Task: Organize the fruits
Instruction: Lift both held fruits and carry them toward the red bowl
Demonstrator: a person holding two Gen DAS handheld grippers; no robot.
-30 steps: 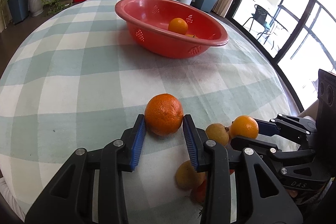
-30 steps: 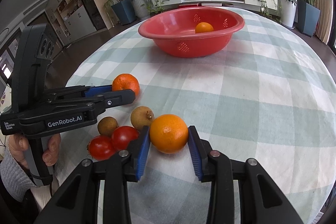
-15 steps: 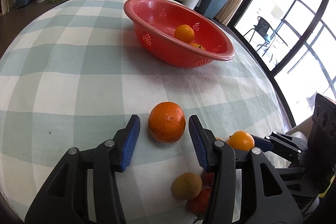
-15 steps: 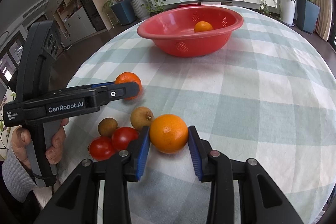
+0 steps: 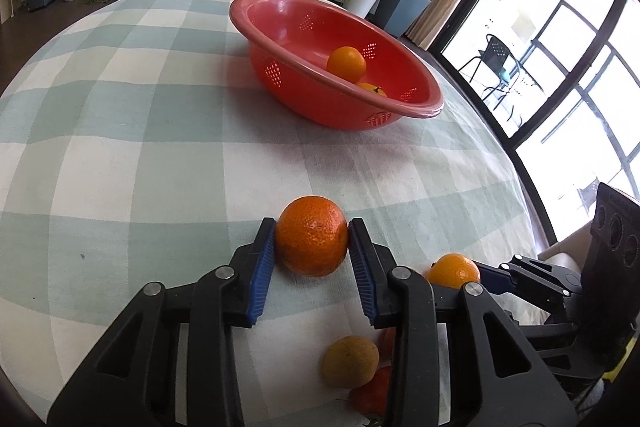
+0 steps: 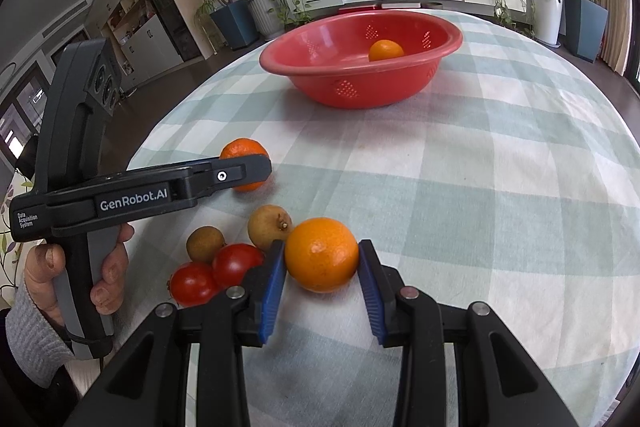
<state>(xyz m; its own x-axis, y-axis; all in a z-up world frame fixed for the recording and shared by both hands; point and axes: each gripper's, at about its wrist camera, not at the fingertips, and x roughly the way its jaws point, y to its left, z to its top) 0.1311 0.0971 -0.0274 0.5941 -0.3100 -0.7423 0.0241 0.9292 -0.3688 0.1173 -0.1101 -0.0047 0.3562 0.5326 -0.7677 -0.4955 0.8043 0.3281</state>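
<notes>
Both tools are matte black plastic: the left tongs (image 5: pixel 311 254) and right tongs (image 6: pixel 322 277) carry ribbed blue pads (image 6: pixel 273 283) and round silver screws on angular linkages. The left unit's side reads "GenRobot.AI" and "Data Acquisition System" in white, with three round lenses on its upright housing. A bare left hand (image 6: pixel 76 267), grey knitted cuff at the wrist, grips its grey-edged handle.

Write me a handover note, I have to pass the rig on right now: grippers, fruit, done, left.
Left gripper: shut on the mandarin, on the tablecloth.
Right gripper: shut on the orange, also down on the cloth.
Done: two oranges lie in the red basket.
Left: both gripped fruits, two tomatoes and two brownish fruits beside the right gripper.
</notes>
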